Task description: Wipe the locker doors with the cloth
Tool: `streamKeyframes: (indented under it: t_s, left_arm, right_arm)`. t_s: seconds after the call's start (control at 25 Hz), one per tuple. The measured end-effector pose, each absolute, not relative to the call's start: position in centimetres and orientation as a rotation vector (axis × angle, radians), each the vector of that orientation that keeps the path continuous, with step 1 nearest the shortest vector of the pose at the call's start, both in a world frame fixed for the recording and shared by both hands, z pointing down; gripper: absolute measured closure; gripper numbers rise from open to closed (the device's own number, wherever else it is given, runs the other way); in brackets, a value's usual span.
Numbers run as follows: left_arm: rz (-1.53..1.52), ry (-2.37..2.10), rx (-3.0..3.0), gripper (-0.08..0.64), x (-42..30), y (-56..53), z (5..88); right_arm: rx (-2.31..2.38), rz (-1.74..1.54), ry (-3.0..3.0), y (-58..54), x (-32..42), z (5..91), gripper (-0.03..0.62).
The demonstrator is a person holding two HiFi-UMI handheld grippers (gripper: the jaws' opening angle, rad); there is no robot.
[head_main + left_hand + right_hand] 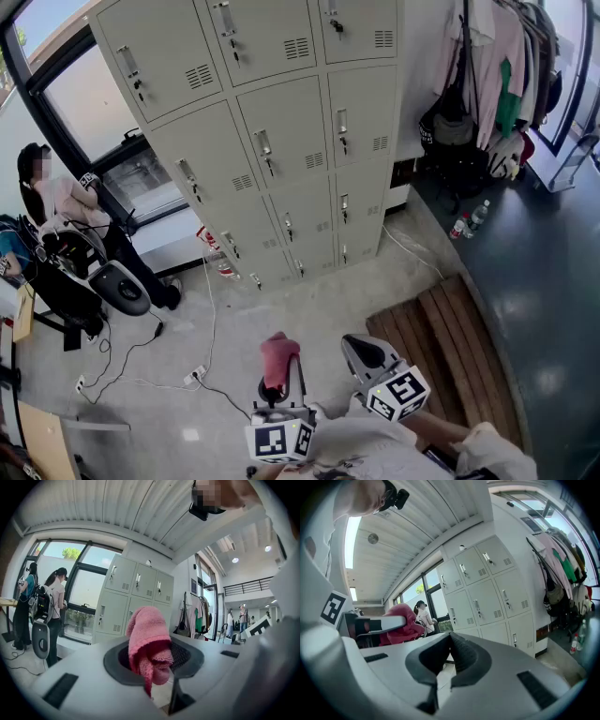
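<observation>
1. Left tool [154,658] pinches a pink, fluffy terry cloth [149,639], bunched and drooping over its jaws, well apart from the lockers
2. Right tool [449,656] has its ribbed dark jaws pressed together
3. Pale grey metal locker doors [281,141], flat, with slotted vents

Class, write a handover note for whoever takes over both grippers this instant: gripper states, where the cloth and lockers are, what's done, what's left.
Left gripper: shut on the pink cloth.
Right gripper: shut, empty.
Lockers: ahead across the floor, doors closed, cloth not touching them.
Done: cloth in grip.
Left: walk up and wipe the doors.
</observation>
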State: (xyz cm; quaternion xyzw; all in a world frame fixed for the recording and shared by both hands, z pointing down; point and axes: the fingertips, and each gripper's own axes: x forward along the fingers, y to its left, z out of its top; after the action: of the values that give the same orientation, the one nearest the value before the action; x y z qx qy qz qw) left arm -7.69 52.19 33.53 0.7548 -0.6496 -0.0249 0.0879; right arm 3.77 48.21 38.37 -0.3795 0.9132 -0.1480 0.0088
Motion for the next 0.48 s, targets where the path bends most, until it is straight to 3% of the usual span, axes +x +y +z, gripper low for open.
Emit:
streamKeyframes:
  t_s: [0.48]
  left_arm:
    - [0.004,-1.897,2.295,0.449,-7.3,51.9,34.8]
  right_arm:
    - [-1.255,-0.402,2.838,48.2,4.7,37.6,0.592]
